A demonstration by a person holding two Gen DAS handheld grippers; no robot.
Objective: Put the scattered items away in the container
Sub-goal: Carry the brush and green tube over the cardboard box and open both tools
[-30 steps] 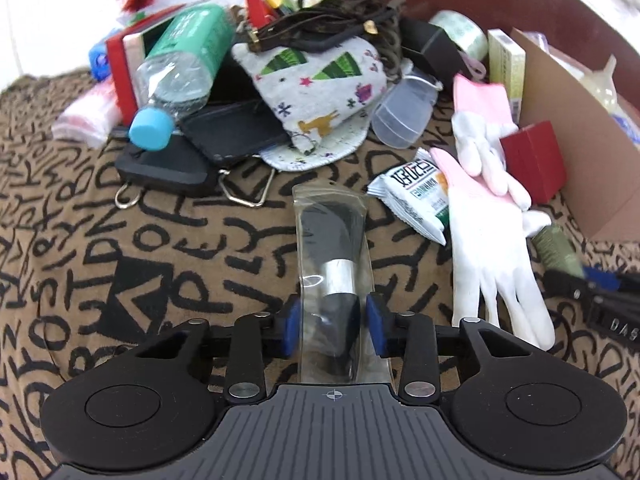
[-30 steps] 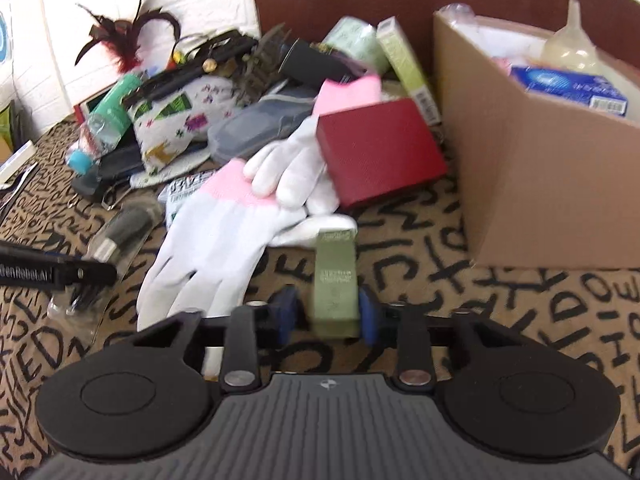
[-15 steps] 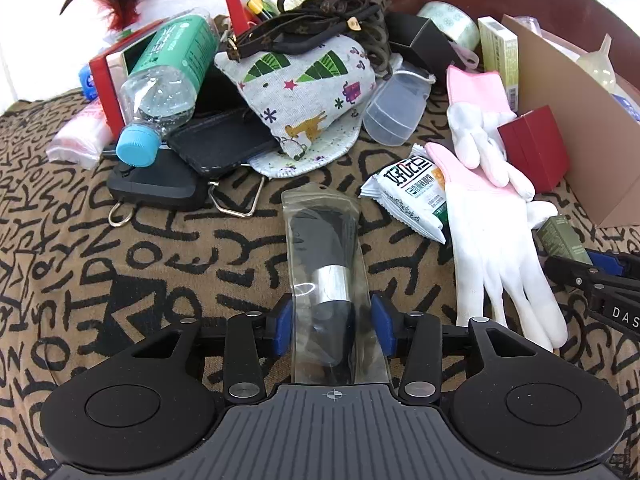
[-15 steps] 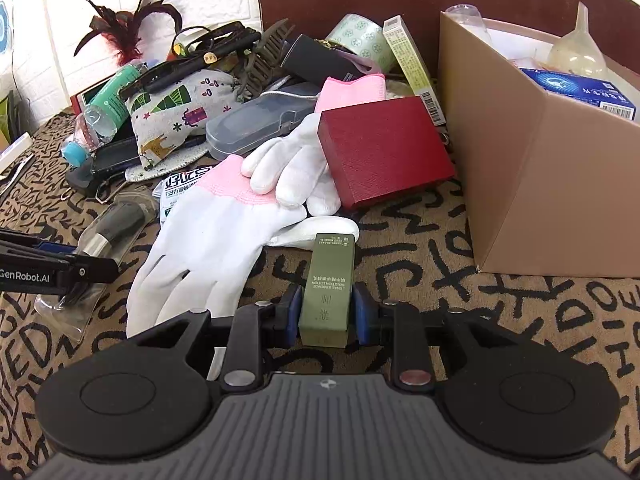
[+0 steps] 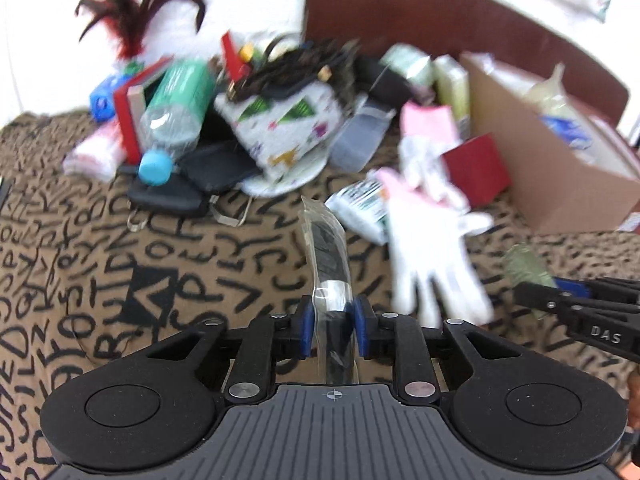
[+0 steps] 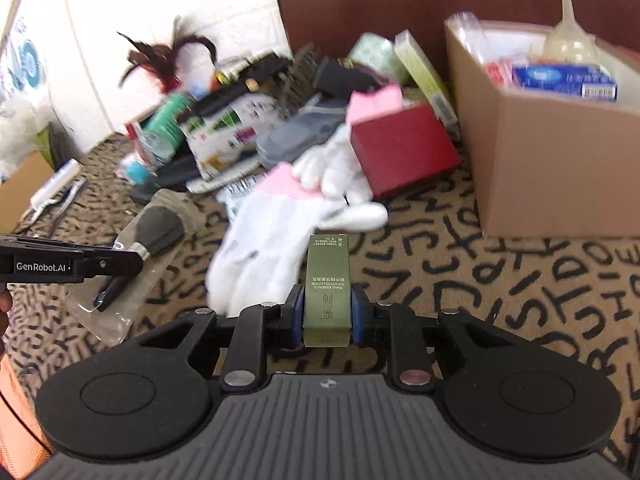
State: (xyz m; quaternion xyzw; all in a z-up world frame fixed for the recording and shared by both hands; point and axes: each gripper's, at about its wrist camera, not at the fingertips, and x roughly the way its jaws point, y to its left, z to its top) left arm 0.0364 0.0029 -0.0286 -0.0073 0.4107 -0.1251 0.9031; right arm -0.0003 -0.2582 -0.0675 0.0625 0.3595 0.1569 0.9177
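Both claws are loaded. Left claw point(image 5: 331, 330), jaws closing, pinches a makeup brush in a clear sleeve point(image 5: 329, 264) at the handle end, bristles pointing away. Right claw point(image 6: 326, 316), jaws closing a touch, clamps a green lotion box point(image 6: 327, 288) across its narrow sides. Both items hang above the patterned surface point(image 6: 520, 280); the cardboard box point(image 6: 560, 168) stands off to the right, already holding things.

The sleeve looks slick and floppy — better gripped on the stiff handle inside. The carton seems light and rigid but crushable.

Motion blur smears the clutter pile; the container's depth is hidden.
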